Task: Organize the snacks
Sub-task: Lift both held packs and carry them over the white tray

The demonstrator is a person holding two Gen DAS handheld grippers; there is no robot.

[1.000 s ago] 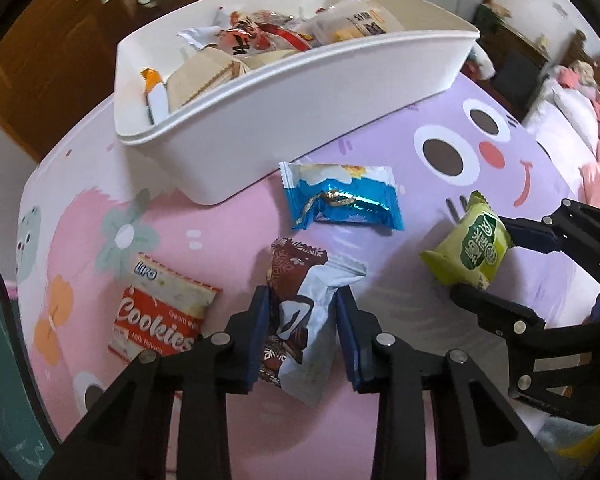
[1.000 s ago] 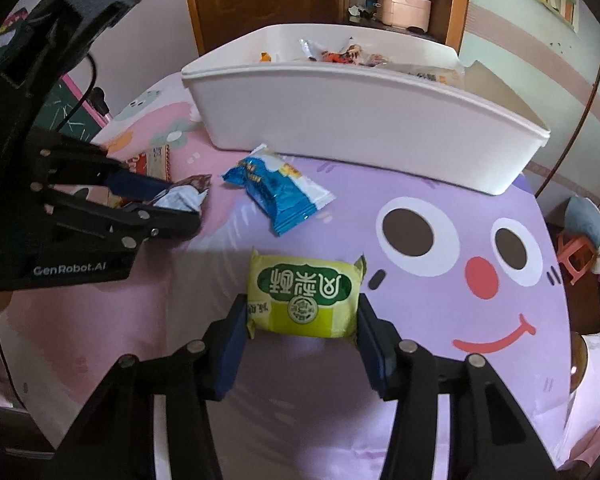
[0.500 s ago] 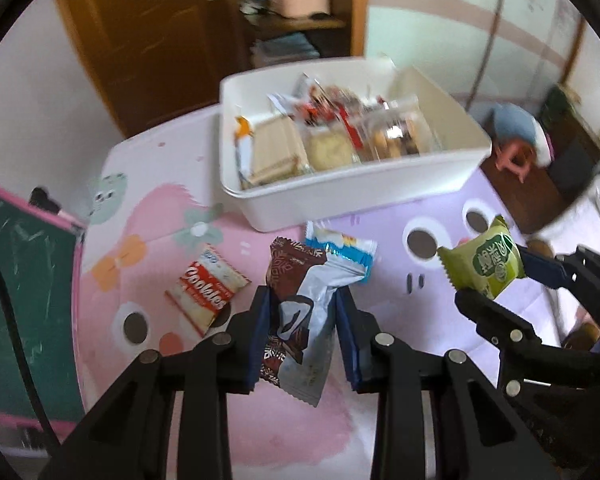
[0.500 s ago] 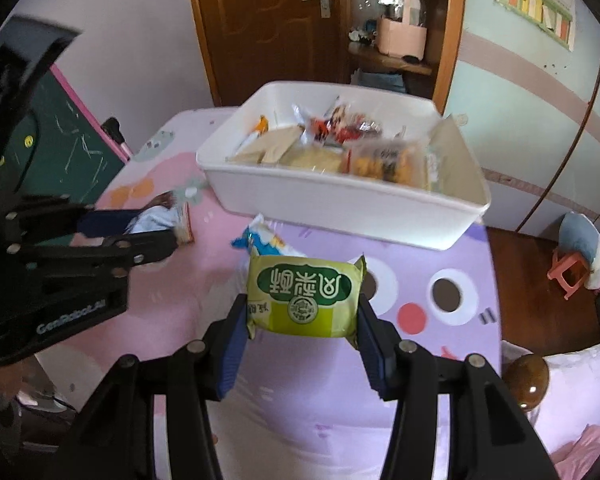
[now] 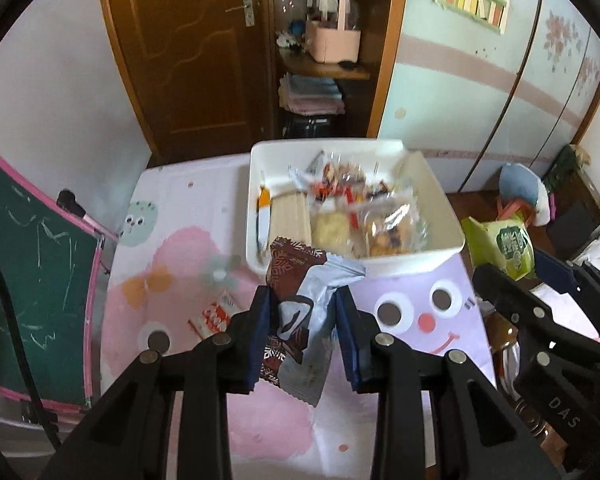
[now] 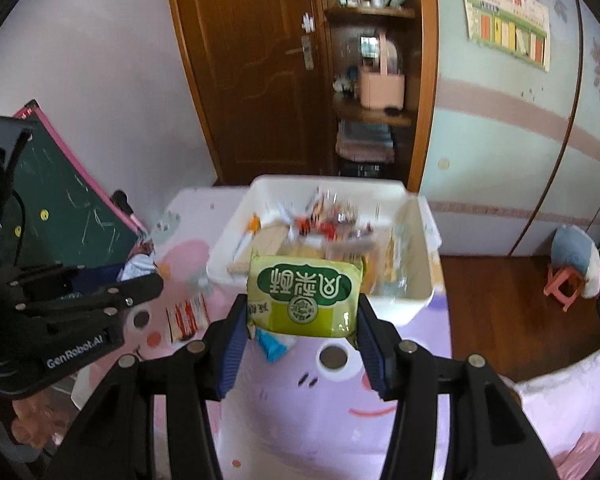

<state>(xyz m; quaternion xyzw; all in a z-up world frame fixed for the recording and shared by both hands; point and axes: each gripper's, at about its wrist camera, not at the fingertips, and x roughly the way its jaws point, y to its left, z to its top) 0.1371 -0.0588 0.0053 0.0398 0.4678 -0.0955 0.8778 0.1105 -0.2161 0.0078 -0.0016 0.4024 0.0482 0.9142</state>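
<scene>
Two snack packets point(image 5: 300, 316) point(image 6: 305, 294), both gripper-held

White bin point(image 5: 416, 262): one, far on the table, holding several mixed snack packets, too blurred to count. Loose packets: four — one brown-and-silver point(image 5: 300, 312), one green point(image 6: 305, 294), one red-and-white cookie point(image 5: 216, 314), one blue point(image 6: 271, 344). Grippers: two.

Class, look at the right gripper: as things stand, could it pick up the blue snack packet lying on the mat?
Probably not yet: the right gripper is already shut on the green snack packet, so its jaws are full. The blue snack packet lies just beneath it.
</scene>
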